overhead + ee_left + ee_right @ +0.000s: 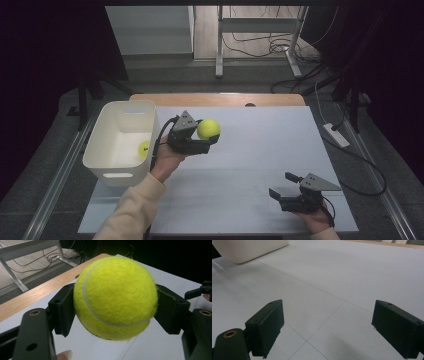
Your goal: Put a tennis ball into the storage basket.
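While the left tongs (pixel 209 136) are hanging above the white desk (pixel 260 150) just right of the white bin (pixel 122 142), they are clamping a yellow tennis ball (pixel 208 129) between their two black jaws. In the left gripper view the tennis ball (pixel 115 298) is sitting squarely in the left tongs (pixel 115 307), a jaw pressing against each side, with its white seam curving across the front and the desk surface lying clear beneath it. A fingertip is showing at the bottom edge of that view. A second yellow ball (pixel 144 148) is lying inside the bin against its right wall, partly hidden by the rim. The right tongs (pixel 285 185) are resting low over the near right part of the desk, well apart from the held ball, with a hand gripping them from below. In the right gripper view the right tongs (pixel 325 330) are standing wide apart with nothing between the jaws, and a corner of the bin (pixel 249 250) is appearing at the upper left.
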{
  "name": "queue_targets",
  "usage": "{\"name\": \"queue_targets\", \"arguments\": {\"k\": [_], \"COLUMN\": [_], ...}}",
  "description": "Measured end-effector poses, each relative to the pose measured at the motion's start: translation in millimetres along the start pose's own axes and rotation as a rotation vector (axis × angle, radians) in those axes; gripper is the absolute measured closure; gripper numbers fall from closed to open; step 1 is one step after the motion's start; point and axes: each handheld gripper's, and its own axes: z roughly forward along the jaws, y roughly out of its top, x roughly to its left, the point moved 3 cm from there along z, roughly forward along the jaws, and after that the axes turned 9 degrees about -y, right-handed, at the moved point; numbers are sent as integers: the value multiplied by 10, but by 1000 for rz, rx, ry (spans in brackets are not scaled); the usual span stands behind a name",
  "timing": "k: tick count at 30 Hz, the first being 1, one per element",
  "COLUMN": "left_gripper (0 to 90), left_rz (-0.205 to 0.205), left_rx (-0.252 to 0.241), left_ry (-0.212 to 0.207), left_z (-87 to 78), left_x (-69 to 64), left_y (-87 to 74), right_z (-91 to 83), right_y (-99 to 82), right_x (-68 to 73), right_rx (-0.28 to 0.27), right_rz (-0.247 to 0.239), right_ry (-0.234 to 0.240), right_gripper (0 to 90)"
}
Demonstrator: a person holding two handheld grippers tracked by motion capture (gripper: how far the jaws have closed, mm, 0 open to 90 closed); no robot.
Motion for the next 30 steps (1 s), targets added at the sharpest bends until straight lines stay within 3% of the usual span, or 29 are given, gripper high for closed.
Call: {"name": "queue_targets", "arguments": {"k": [30], "left_gripper": [267], "left_rz": [-16], "left_rx": [-32], "left_ry": [55], "left_z": [-283], "left_x": [119], "left_y": [-44], "right_z": [5], "right_y": [-4], "right_x": [1], "right_rx": [3], "right_rz": [-2], "right_ry": [-2], "right_gripper": [106]}}
